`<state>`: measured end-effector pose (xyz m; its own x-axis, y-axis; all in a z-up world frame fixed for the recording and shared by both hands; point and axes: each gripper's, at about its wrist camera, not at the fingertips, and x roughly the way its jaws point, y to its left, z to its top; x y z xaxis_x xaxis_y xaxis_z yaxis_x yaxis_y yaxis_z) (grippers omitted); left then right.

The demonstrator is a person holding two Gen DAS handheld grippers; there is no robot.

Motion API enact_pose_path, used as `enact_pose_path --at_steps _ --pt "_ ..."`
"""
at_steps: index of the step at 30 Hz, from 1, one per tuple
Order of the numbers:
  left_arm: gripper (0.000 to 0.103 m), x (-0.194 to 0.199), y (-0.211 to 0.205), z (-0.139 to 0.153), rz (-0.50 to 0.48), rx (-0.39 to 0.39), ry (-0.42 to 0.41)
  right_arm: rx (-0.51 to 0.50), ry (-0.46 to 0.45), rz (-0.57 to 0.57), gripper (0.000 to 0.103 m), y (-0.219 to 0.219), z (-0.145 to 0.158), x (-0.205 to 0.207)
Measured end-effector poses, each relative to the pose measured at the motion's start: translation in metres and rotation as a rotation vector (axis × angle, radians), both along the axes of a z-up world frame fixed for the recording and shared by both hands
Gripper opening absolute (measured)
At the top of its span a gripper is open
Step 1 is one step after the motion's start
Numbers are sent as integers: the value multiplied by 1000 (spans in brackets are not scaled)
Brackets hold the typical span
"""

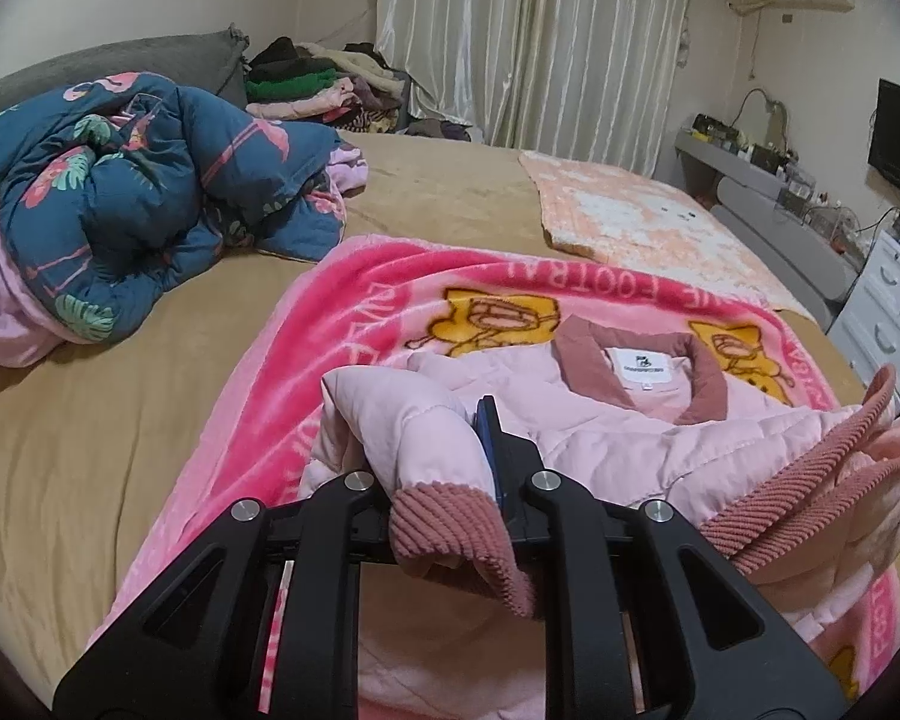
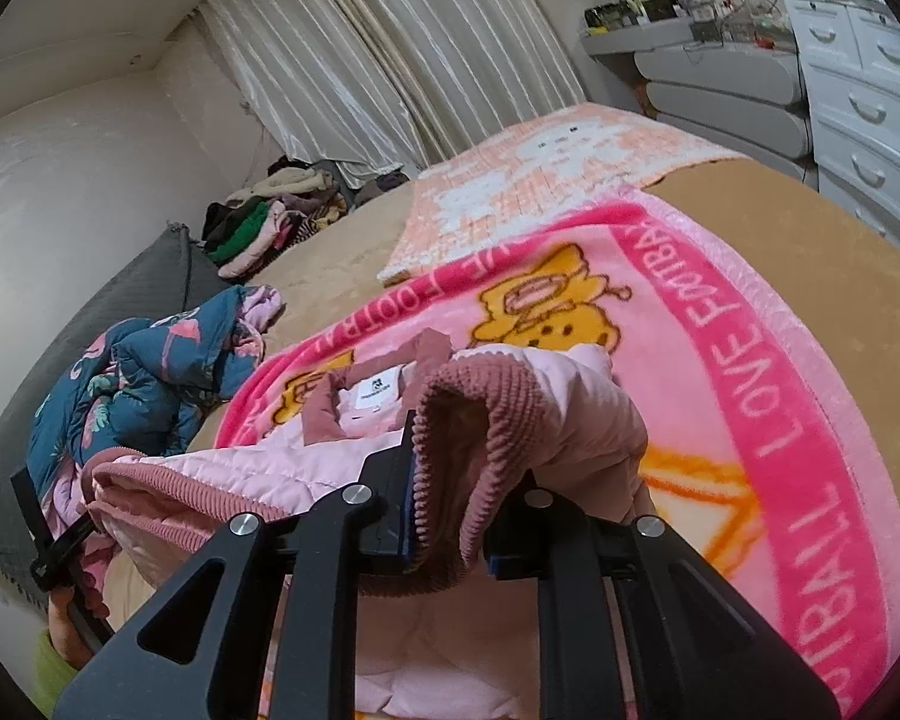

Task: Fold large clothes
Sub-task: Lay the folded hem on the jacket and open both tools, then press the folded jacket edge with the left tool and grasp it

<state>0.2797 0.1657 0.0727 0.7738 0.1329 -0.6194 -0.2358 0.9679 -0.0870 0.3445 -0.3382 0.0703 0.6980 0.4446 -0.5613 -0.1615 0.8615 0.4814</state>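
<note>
On the pink blanket (image 1: 354, 324) lies the pink jacket (image 1: 630, 420), both gripper jaws clamped on its ribbed cuffs (image 1: 444, 516); sleeve-folding seems underway, next laying both cuffs across the chest

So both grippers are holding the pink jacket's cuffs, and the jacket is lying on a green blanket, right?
Not quite. The left gripper and right gripper do hold the pink jacket by its cuffs, but the blanket is pink, as the left wrist view shows.
</note>
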Motion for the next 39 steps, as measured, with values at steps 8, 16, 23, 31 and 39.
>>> enact_pose_path --at_steps 8,16,23,31,39 --pt "11 21 0 -16 12 -4 38 208 81 26 38 -17 -18 22" --pt "15 33 2 -30 22 -29 59 180 -25 38 90 -23 -7 -2" --pt "44 31 -3 -28 5 -69 41 -126 2 74 93 9 -44 -28" --pt "82 3 -21 10 -43 -25 -48 -194 -43 48 93 12 -50 -50" --pt "94 -31 -19 41 -29 -5 -116 -195 -102 34 96 1 -27 -75"
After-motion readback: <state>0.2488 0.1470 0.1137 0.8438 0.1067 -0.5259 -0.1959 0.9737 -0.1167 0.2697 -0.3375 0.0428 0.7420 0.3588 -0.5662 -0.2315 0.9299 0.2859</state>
